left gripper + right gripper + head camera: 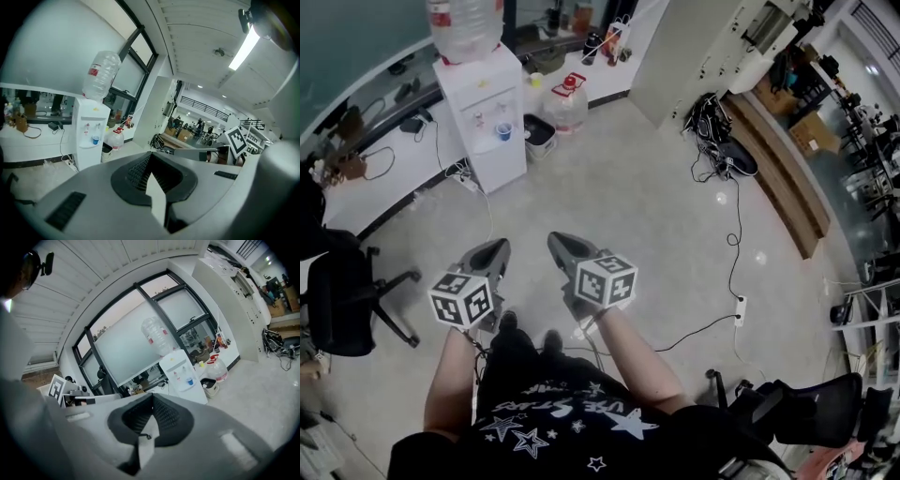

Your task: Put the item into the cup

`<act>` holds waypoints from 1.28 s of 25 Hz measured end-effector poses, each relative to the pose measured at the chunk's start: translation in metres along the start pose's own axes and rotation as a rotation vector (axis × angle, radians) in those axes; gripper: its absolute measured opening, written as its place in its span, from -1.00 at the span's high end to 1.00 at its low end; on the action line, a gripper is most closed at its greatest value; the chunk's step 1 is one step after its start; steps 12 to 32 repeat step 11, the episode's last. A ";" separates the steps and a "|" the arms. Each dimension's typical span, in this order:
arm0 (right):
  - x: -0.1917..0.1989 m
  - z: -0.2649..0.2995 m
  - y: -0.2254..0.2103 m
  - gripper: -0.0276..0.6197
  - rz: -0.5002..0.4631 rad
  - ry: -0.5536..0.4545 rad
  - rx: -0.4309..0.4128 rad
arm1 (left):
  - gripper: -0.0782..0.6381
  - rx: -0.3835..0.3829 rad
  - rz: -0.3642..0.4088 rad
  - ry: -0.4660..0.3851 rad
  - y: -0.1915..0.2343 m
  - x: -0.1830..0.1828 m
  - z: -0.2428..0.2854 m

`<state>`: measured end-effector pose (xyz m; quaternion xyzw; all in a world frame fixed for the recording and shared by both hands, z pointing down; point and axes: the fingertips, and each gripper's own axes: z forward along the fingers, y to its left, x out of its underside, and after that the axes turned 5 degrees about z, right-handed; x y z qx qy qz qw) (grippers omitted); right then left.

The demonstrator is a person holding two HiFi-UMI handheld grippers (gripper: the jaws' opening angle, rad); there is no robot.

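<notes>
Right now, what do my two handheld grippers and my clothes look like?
The left gripper and right gripper are matching grey plastic wedges tapering to a point, with black ribbed pads inside. Each carries a white cube printed with black square markers. You wear a black T-shirt with white stars.

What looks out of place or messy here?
Nothing looks spilled or broken. A loose cable trails across the open floor to a power strip, which may be a trip risk. The left tongs and right tongs are shut and empty.
</notes>
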<state>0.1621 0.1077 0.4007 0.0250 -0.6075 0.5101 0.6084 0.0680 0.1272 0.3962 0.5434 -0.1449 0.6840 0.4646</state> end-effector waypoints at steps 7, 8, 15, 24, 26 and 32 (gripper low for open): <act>0.009 -0.020 0.015 0.91 -0.048 -0.011 0.041 | 0.76 0.040 0.041 -0.025 -0.017 0.002 -0.018; 0.010 -0.021 0.019 0.91 -0.046 -0.017 0.046 | 0.76 0.046 0.045 -0.027 -0.019 0.003 -0.023; 0.014 -0.025 0.031 0.91 -0.033 -0.039 0.061 | 0.76 0.060 0.053 -0.031 -0.020 0.005 -0.042; 0.014 -0.025 0.031 0.91 -0.033 -0.039 0.061 | 0.76 0.060 0.053 -0.031 -0.020 0.005 -0.042; 0.014 -0.025 0.031 0.91 -0.033 -0.039 0.061 | 0.76 0.060 0.053 -0.031 -0.020 0.005 -0.042; 0.014 -0.025 0.031 0.91 -0.033 -0.039 0.061 | 0.76 0.060 0.053 -0.031 -0.020 0.005 -0.042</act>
